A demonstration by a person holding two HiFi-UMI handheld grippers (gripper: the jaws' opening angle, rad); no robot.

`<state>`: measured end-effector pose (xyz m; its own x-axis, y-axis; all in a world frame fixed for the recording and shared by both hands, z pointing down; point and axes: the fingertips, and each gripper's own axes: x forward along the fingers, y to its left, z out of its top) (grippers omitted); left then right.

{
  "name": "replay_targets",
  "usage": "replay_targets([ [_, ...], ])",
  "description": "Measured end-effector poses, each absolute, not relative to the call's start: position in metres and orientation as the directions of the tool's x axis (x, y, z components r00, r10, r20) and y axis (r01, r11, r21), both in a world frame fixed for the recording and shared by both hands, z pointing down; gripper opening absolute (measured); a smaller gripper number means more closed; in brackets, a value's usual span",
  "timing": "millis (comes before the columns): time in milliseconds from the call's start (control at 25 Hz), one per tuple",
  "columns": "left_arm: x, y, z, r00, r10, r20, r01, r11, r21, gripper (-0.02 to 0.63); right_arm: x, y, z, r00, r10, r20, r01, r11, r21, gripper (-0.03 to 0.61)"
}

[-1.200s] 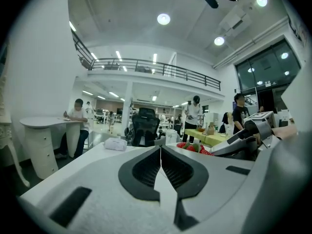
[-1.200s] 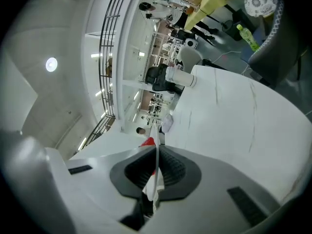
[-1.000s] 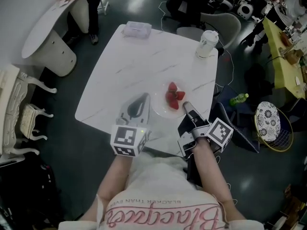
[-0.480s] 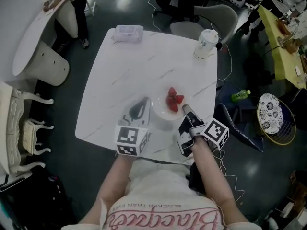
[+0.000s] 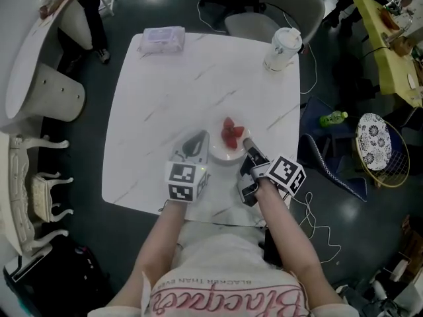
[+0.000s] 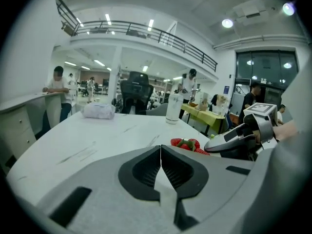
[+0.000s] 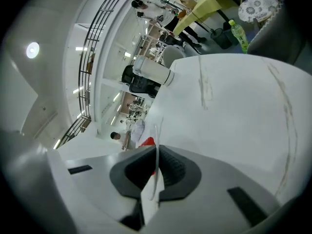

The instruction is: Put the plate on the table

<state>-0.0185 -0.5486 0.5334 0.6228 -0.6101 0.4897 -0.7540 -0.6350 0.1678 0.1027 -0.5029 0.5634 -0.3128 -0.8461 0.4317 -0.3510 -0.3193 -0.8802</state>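
Observation:
A clear plate [image 5: 223, 152] carrying several red strawberries [image 5: 231, 133] sits low over the near right part of the white marble table [image 5: 165, 98]. My right gripper [image 5: 248, 144] is shut on the plate's right rim; in the right gripper view the thin rim [image 7: 157, 139] runs between the closed jaws [image 7: 156, 152], with a strawberry [image 7: 147, 142] behind. My left gripper [image 5: 197, 140] lies just left of the plate, shut and holding nothing. In the left gripper view its jaws [image 6: 160, 147] meet, with the strawberries [image 6: 187, 144] and right gripper [image 6: 234, 139] ahead to the right.
A lidded cup [image 5: 282, 47] stands at the table's far right corner and a wipes pack [image 5: 161, 38] at the far left. A chair [image 5: 291, 8] is behind the table. A green bottle [image 5: 334, 118] and a round patterned basket [image 5: 377, 147] lie on the floor at the right.
The head view has swung, so the table sits differently in the picture. Both grippers and the plate keep nearly the same place on the table.

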Motion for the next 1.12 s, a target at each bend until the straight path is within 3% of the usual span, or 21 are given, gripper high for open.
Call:
replay_targets([
  [240,-0.007,-0.554,0.573,0.616,-0.552,0.562,-0.737,-0.657,0.162,0.005,0.106,-0.509,0.589,-0.299,-0.820,0.488,-0.399,-0.357,-0.845,0.011],
  [440,-0.005,-0.554,0.589,0.608,-0.530,0.591,-0.736,-0.656,0.168,0.005,0.115,-0.512,0.601,-0.259,-0.796,0.547,-0.533,-0.355,-0.768,0.012],
  [640,-0.003,-0.555,0.595,0.608,-0.517,0.602,-0.732,-0.659,0.174,0.005,0.122,-0.514,0.608,-0.181,-0.765,0.619,-0.781,-0.270,-0.563,0.038],
  [800,-0.003,-0.554,0.599,0.602,-0.520,0.606,-0.733,-0.660,0.162,0.005,0.126,-0.516,0.611,-0.089,-0.737,0.670,-0.950,-0.140,-0.280,0.079],
  [960,-0.003,-0.549,0.598,0.599,-0.512,0.615,-0.732,-0.661,0.163,0.005,0.122,-0.514,0.617,-0.050,-0.708,0.704,-0.990,-0.059,-0.129,0.097],
  [1120,-0.004,-0.546,0.593,0.598,-0.522,0.608,-0.732,-0.665,0.148,0.005,0.121,-0.513,0.616,-0.049,-0.718,0.694,-0.992,-0.048,-0.119,0.098],
])
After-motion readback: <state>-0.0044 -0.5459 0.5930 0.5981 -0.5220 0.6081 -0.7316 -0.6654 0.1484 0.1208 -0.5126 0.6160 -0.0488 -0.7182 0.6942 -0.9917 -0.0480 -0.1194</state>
